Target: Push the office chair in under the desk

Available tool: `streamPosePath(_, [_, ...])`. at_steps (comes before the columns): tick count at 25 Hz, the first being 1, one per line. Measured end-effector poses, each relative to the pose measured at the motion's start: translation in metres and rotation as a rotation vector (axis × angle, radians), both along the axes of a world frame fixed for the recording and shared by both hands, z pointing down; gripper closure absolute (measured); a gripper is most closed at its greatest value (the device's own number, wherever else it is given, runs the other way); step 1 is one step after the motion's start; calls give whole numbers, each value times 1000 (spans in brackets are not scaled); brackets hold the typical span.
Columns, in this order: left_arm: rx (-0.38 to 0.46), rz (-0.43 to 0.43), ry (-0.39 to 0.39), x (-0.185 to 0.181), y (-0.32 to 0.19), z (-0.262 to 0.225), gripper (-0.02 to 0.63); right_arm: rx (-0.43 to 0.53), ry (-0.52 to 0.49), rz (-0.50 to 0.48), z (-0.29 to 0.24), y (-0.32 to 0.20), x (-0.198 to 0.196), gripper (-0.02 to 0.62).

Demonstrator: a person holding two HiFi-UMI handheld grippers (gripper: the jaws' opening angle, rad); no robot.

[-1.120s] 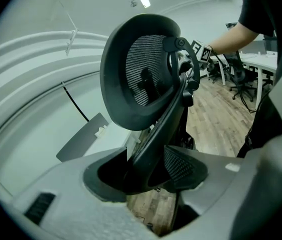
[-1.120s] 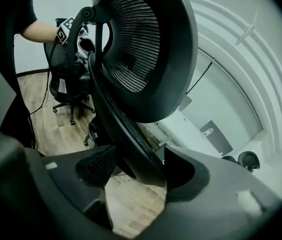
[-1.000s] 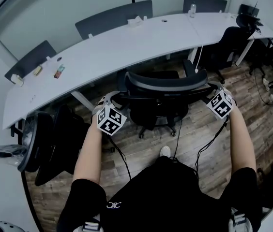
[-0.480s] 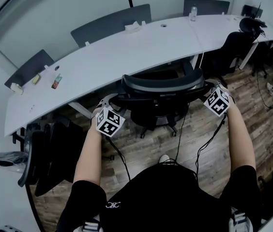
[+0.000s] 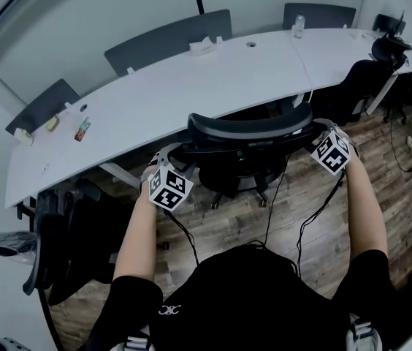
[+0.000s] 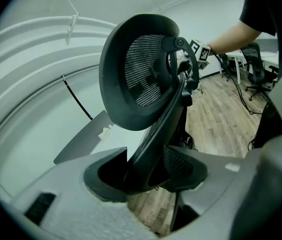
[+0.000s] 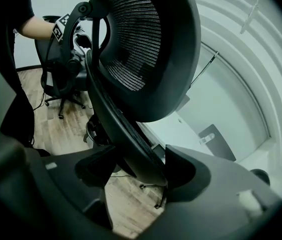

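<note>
1. Both forearms (image 5: 139, 232) reach straight forward, side by side. The left gripper (image 5: 169, 153) and right gripper (image 5: 321, 129) sit at opposite ends of the backrest.
2. The office chair (image 5: 250, 126) has its black frame edge running between each pair of jaws. The left jaws clamp it. The right ones seem to pinch it too, though one pad's contact is hard to judge.
3. Beyond the jaws the mesh-backed chair stands upright, its backrest close against the curved white desk (image 5: 191, 86).

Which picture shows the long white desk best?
The head view: from above, the long desk curves right across it. Both gripper views show only small pale bits of it behind the chair.
</note>
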State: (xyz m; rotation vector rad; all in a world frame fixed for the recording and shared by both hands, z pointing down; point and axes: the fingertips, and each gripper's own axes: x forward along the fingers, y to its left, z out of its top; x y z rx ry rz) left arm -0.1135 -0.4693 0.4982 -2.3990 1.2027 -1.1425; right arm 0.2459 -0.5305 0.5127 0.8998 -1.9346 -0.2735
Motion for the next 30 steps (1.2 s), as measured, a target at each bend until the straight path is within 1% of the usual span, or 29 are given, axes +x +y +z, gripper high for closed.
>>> streamPosePath(9, [13, -14, 9, 15, -55, 0, 374, 0, 34, 4, 2, -65, 16, 287])
streamPosePath(13, [16, -22, 8, 22, -79, -2, 376, 22, 20, -2, -1, -95, 20, 285])
streamPosePath(20, [0, -34, 5, 32, -115, -4, 377, 4, 40, 7, -1, -136, 31, 285])
streamPosePath(26, [-11, -31, 6, 36, -129, -4, 380, -28, 43, -4, 1, -157, 32, 282])
streamPosePath(30, [-6, -36, 5, 41, -133, -4, 380, -10, 55, 1, 0, -167, 36, 281])
